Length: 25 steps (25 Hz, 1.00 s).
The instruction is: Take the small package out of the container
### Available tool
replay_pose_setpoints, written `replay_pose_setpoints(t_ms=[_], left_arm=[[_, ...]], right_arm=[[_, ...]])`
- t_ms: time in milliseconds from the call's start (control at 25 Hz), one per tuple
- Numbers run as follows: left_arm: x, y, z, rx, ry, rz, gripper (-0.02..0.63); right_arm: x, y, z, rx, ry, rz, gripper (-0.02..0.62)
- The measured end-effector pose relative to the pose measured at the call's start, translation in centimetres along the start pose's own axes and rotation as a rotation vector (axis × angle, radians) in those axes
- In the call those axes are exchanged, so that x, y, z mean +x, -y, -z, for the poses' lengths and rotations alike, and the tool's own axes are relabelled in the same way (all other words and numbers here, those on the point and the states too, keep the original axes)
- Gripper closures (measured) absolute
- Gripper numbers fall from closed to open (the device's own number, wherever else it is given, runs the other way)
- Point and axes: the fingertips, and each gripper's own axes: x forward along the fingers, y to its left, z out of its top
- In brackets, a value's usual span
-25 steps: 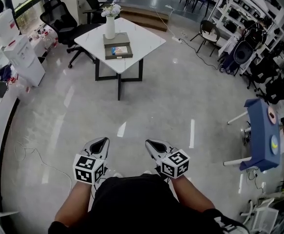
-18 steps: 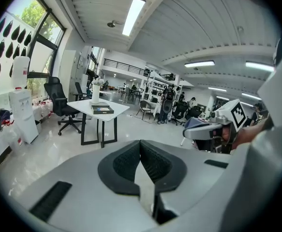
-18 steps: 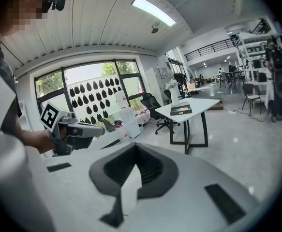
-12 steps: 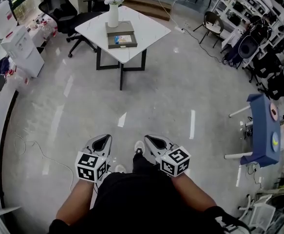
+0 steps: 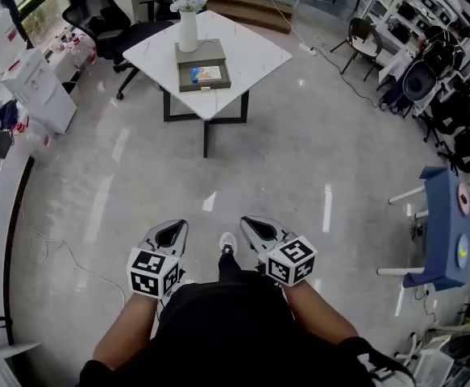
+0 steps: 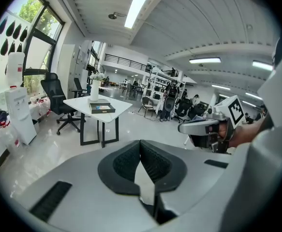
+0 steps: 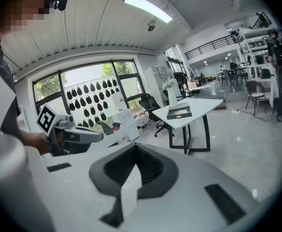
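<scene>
Fingers (image 6: 125, 164) pressed together (both grippers (image 5: 172, 230) (image 5: 254, 227)), waist-high.

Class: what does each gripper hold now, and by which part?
Nothing. Left gripper and right gripper are shut and empty; the small package lies in its container.

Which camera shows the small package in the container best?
The head view. It looks down into the container, so the small package shows flat against the dark floor. The left gripper view and the right gripper view see it from low and far off, as only a thin coloured strip above the container's wall.
</scene>
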Motion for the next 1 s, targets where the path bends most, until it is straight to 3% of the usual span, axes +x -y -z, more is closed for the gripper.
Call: replay_pose_setpoints(t_ms=[280, 600, 1000], left_arm=[[6.1, -2.3, -8.2, 0.043, 0.058, -0.042, 0.604], [11.5, -3.9, -10.3, 0.009, 0.02, -0.077, 0.604], [17.0, -5.7, -14.8, 0.005, 0.047, -0.124, 0.604]], right_arm=[[4.5, 6.1, -6.9, -0.028, 0.029, -0.039, 0.597], [8.2, 12.0, -8.0, -0.009, -0.054, -0.096, 0.595], [10.6, 17.1, -11.7, -0.051, -0.034, -0.141, 0.595]])
